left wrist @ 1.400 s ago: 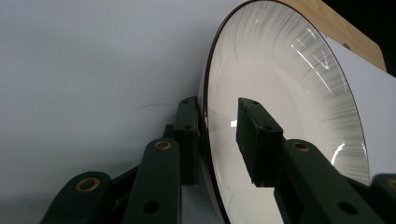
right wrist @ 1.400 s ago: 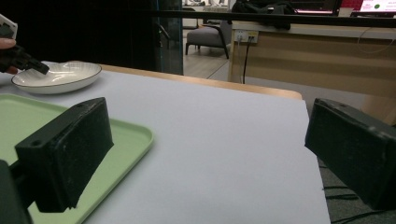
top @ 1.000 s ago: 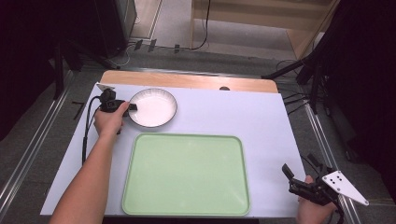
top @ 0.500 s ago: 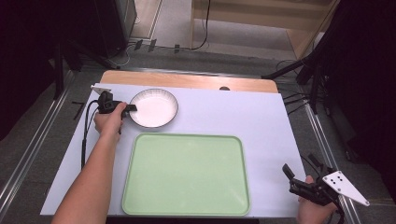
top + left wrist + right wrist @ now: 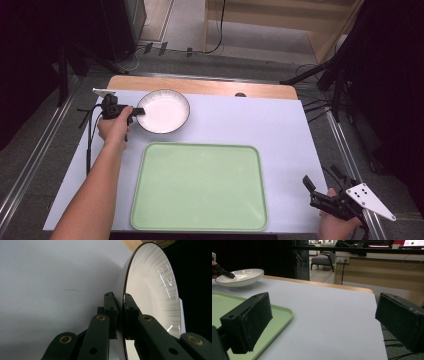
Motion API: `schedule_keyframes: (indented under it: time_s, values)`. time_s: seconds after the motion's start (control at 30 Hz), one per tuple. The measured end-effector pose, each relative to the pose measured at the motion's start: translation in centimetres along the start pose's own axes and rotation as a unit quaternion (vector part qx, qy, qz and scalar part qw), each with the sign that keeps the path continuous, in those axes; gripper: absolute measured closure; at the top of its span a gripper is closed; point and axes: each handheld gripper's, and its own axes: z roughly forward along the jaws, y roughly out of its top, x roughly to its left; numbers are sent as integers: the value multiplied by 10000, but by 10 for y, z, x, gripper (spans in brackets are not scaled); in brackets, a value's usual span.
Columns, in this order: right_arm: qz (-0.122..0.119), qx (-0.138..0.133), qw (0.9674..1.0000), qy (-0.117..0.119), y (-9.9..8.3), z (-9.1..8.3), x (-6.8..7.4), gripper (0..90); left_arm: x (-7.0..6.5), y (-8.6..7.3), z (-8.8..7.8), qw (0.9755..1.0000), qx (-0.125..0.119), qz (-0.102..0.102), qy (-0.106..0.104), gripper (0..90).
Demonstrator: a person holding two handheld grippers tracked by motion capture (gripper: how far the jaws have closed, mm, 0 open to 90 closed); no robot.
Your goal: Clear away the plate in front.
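We see a round white ceramic bowl with a thin dark rim (image 5: 163,111) at the far left of the table, empty, just beyond a rectangular pale green plastic tray (image 5: 200,186), also empty. The left gripper (image 5: 136,111) is clamped on the bowl's rim, which the right gripper view shows lifted on that side. The right gripper (image 5: 324,190) rests with jaws apart at the near right corner. We read no writing. A pale lilac sheet (image 5: 260,125) covers the wooden table (image 5: 200,86); a grey floor with cables lies beyond.
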Motion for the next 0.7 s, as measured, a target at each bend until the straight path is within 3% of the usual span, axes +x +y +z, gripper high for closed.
schedule_keyframes:
  time_s: [0.17, 0.43, 0.57, 0.7]
  values:
    - [-15, -2, 10000, 8, 0, 1, 1, 13, -7, 0, -10, 9997, -42, 145, -192, 849]
    - [3, -1, 10000, 2, 1, 1, 1, 13, -16, -1, -19, 9991, -40, 283, -322, 849]
    - [-31, 5, 10000, 10, 1, 1, 2, 13, -25, -5, -25, 9978, 8, 533, -392, 850]
    - [-30, -4, 10000, 10, 1, 1, 2, 13, -33, -9, -29, 9967, 41, 655, -480, 850]
